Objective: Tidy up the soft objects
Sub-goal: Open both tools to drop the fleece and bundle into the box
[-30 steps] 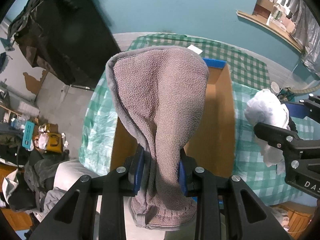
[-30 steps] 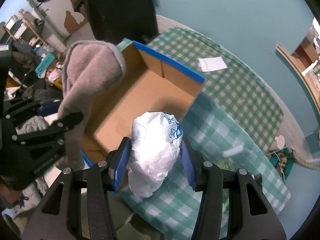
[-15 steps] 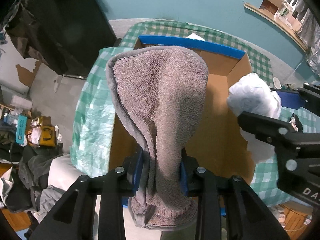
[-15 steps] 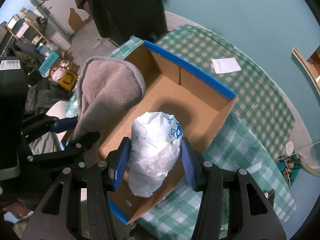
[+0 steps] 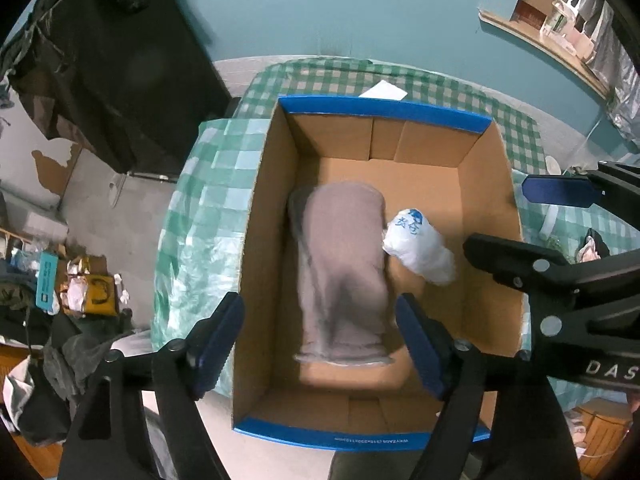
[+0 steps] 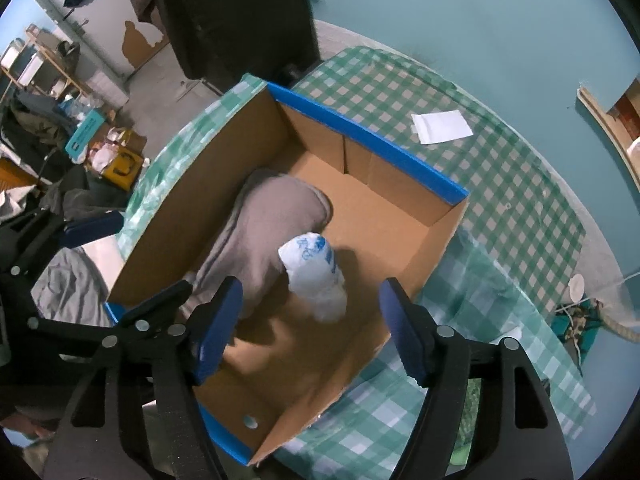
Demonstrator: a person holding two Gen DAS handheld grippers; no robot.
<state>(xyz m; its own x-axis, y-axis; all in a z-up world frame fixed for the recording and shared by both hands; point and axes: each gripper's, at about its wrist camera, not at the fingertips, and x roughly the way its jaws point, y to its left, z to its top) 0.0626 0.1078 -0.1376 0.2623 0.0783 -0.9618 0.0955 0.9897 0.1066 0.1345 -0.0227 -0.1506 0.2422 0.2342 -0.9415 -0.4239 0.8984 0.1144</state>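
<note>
both the left claw [image 5: 318, 338] and the right claw [image 6: 310, 326] have just spread and hold nothing, the grey fleece [image 5: 342, 276] and white bag [image 5: 418, 246] lying below them in the cardboard box [image 5: 384, 114], the fleece lengthwise up the frame.

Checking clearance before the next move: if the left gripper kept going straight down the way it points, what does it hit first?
Most likely the grey fleece cloth in the cardboard box, centred below the open left gripper. The cloth looks blurred, so depth is uncertain.
</note>
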